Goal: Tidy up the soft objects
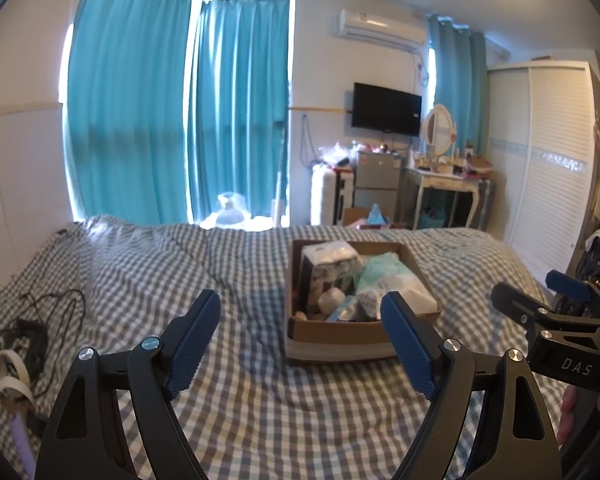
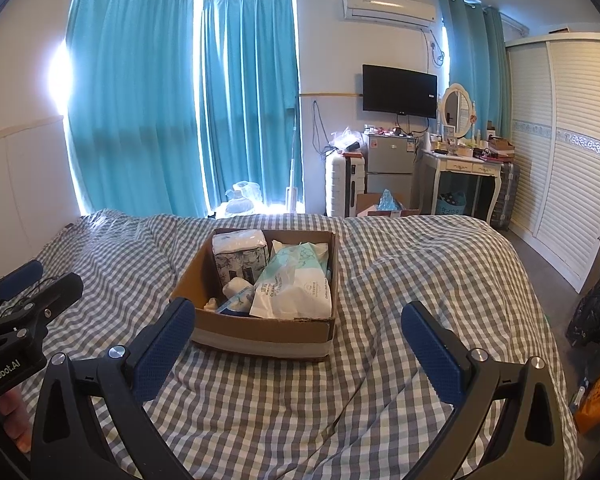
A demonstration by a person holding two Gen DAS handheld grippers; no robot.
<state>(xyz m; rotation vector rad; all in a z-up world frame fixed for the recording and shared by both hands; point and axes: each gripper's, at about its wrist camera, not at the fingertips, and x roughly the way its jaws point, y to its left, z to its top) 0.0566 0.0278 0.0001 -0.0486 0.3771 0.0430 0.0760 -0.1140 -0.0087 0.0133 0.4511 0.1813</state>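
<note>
A shallow cardboard box (image 1: 340, 334) (image 2: 260, 330) sits on the checked bed. It holds a tissue pack (image 1: 328, 268) (image 2: 240, 254), a white and mint plastic bag (image 1: 396, 280) (image 2: 296, 280), a small white roll (image 2: 236, 288) and other soft items. My left gripper (image 1: 300, 312) is open and empty, held above the bed just short of the box. My right gripper (image 2: 298, 320) is open and empty, also short of the box. Each gripper shows at the edge of the other's view, the right one (image 1: 540, 300) and the left one (image 2: 32, 280).
Black cables and a white strap (image 1: 24, 344) lie on the bed's left side. Beyond the bed stand teal curtains (image 2: 140, 100), a suitcase (image 2: 342, 184), a small fridge (image 2: 388, 160), a dressing table (image 2: 468, 168) and a white wardrobe (image 2: 560, 140).
</note>
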